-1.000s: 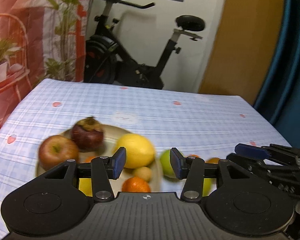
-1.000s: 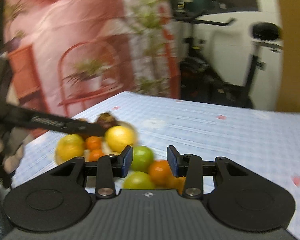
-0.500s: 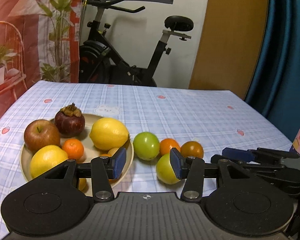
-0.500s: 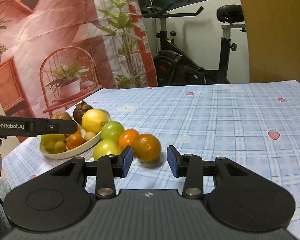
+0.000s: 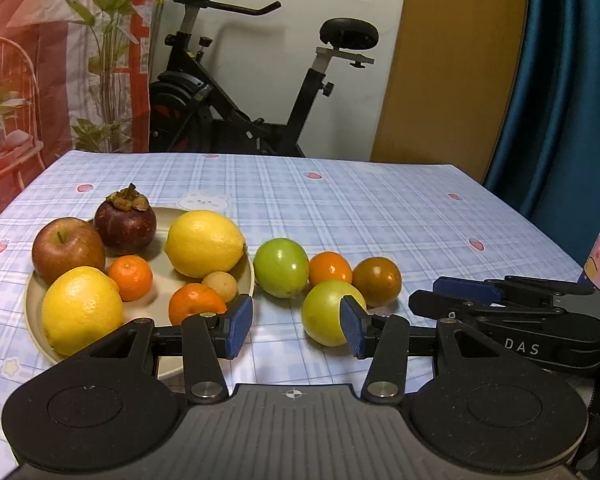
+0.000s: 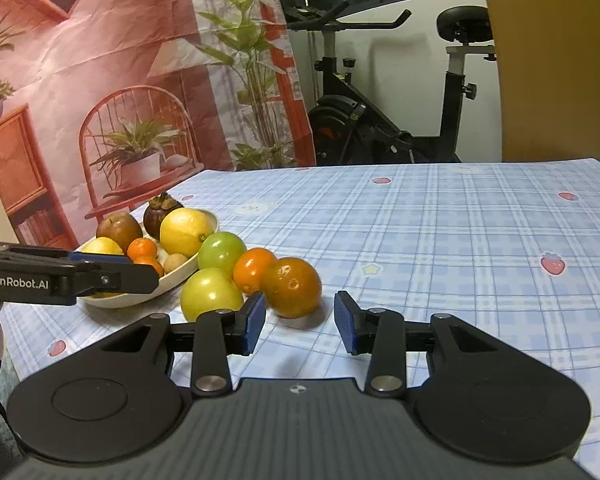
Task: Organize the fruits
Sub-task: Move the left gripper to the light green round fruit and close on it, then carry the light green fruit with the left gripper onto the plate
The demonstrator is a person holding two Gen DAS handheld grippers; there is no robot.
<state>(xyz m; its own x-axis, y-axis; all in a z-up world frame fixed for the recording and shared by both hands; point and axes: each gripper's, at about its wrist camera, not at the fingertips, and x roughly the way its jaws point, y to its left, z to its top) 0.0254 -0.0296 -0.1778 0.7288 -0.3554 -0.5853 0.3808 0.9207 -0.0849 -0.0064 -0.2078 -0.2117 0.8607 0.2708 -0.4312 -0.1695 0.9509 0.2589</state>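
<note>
dark orange fruit [image 6: 291,287] ahead of empty jaws

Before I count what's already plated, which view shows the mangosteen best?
The left wrist view: the mangosteen sits whole at the back of the plate, its dried calyx clear, beside the apple. In the right wrist view it is smaller, partly hidden behind the lemon.

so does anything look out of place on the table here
Yes: four fruits sit loose on the tablecloth beside the plate instead of on it: two green, one orange, one brownish orange. Nothing looks spilled or damaged, and both grippers are empty.
</note>
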